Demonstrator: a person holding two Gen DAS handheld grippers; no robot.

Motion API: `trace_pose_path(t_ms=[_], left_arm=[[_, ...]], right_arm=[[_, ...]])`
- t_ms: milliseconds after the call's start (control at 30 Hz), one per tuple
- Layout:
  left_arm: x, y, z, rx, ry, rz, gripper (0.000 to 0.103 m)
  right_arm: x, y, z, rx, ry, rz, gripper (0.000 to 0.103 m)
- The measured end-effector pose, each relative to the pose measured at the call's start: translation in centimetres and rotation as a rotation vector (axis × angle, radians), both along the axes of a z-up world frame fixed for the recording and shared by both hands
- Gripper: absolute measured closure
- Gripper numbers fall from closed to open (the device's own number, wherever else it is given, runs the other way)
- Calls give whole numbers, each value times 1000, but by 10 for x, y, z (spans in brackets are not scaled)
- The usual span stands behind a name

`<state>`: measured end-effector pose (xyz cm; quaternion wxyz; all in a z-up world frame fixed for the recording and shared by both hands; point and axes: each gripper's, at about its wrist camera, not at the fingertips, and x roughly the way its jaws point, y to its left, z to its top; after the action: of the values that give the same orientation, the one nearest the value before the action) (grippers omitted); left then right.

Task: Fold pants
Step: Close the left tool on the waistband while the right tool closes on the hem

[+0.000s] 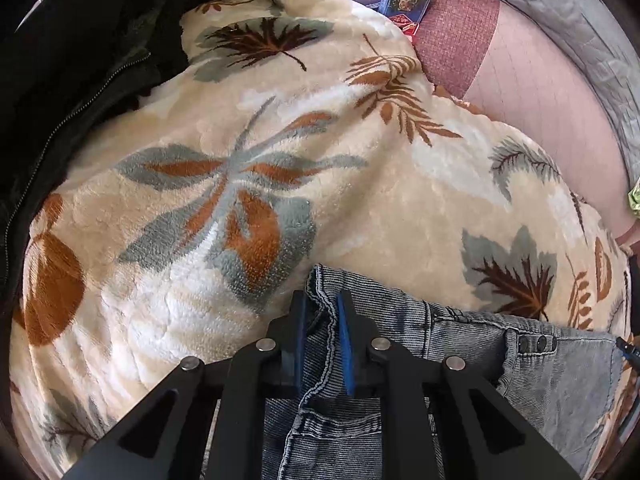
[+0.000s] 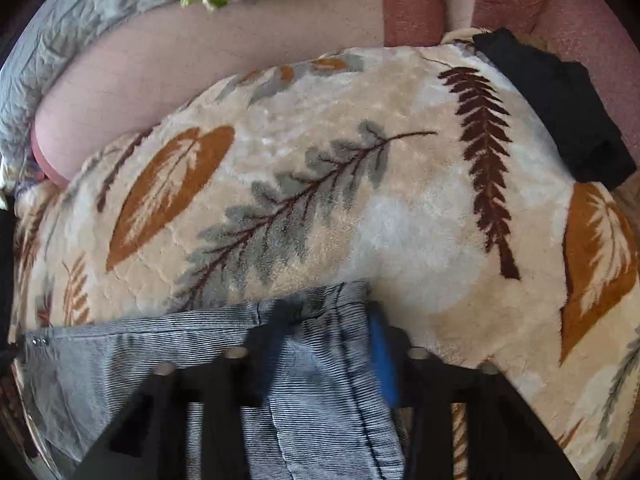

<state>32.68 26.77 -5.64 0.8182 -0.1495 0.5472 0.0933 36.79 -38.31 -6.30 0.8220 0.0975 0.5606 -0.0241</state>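
Note:
The pants are faded grey-blue ribbed denim (image 1: 460, 340), lying at the near edge of a cream leaf-patterned blanket (image 1: 280, 140). My left gripper (image 1: 323, 304) is shut on a bunched seam at the waistband's left corner. The waistband with two snaps (image 1: 532, 343) runs off to the right. In the right wrist view the pants (image 2: 160, 340) stretch leftward, and my right gripper (image 2: 332, 312) is blurred, its blue-padded fingers (image 2: 380, 344) closed on the waistband's right corner. Both hold the fabric low over the blanket (image 2: 360, 180).
A black zippered jacket (image 1: 72, 80) lies at the blanket's left. A blue and red box (image 1: 404, 4) sits at the far side. A black folded garment (image 2: 560, 108) rests on the blanket's far right corner. A pink sheet (image 2: 200, 60) and grey quilt (image 1: 560, 12) lie beyond.

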Motion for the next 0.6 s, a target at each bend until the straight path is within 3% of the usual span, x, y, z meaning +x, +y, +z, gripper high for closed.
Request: trace_pose_path(t_ms=[133,300,433,600], left_arm=[[0,-7,11,31,-28,9,91],[-37,-9,63,1,-156,8,91],[-102,-8,119,-28,-306,-3,92],[-206,-1,153,-74,-433,-27,98]], right_arm=[[-13,0,23,-21,-61,3,90],[-57,-1,76,8,-193,1,91],[-116,-11,122,55,-312,-16,91],[-213,-24,137,117,-384,-1,91]])
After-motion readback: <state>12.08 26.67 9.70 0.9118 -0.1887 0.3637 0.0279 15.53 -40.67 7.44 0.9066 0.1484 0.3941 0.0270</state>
